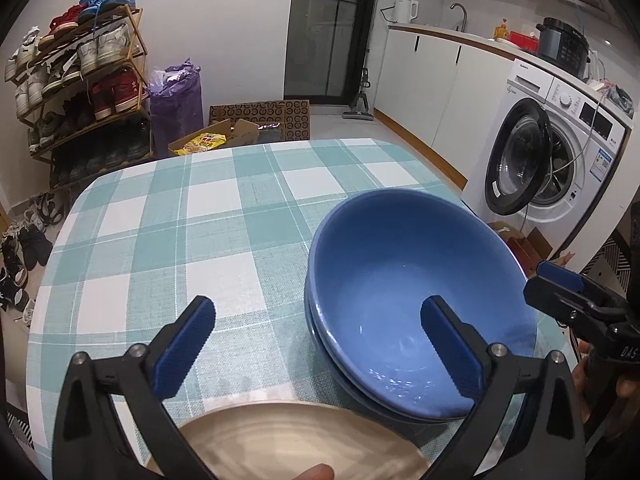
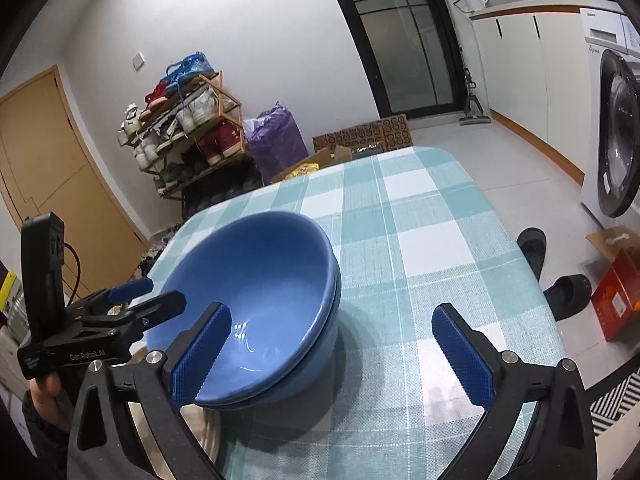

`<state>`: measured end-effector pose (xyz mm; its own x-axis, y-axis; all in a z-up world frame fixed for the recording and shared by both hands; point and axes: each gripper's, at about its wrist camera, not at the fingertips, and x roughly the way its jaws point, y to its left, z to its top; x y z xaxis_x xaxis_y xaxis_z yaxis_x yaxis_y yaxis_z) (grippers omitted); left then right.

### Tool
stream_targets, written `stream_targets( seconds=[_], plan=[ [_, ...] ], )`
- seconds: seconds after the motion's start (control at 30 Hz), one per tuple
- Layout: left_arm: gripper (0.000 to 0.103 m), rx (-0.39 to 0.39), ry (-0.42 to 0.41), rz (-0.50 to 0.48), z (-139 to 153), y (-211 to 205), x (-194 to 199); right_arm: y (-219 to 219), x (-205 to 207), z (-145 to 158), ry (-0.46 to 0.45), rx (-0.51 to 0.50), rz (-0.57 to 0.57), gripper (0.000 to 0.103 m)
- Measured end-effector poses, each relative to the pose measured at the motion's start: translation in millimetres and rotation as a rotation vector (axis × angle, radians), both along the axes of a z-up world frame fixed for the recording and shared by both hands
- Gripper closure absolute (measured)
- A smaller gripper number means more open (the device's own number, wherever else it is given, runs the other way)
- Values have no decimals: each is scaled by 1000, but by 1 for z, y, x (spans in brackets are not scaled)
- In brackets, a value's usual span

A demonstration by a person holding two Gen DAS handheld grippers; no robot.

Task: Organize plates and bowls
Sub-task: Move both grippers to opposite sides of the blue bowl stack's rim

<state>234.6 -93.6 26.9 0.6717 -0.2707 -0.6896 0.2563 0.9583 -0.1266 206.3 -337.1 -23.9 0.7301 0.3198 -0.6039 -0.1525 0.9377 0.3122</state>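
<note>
The left gripper (image 1: 320, 344) stands with its jaws wide apart and nothing pressed between the pads; its right finger hangs over the near-left rim of the blue bowls, its left finger over bare cloth. The right gripper (image 2: 332, 352) is spread just as wide and holds nothing: its left finger sits at the bowls' near rim, its right finger over the checked tablecloth (image 2: 420, 248).

The blue bowls (image 1: 416, 300) are two, one nested in the other, and rest on the table near its near edge, toward the right side in the left wrist view. Just beside them, at the near edge under the left gripper, lies a beige plate (image 1: 288, 440); whether plate and bowls touch is hard to tell. A fingertip shows at the bottom of that view.

Judging from this, the stacking of the bowls looks done and the plate may be next. The risks sit close by. Either open finger hangs at a bowl rim, so a careless sweep could knock or tip the stack, and the upper bowl could slide inside the lower one. The plate lies by the table's edge, and a shallow pinch on its thin rim could let it slip off onto the floor. The two grippers are also near each other and could collide.
</note>
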Motion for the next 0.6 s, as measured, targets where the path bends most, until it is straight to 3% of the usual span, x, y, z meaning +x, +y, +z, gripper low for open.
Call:
stream_targets(
  seconds=[0.6],
  plan=[
    [0, 20, 23, -30, -11, -10, 5, 15, 4, -16, 37, -7, 52, 1]
  ],
)
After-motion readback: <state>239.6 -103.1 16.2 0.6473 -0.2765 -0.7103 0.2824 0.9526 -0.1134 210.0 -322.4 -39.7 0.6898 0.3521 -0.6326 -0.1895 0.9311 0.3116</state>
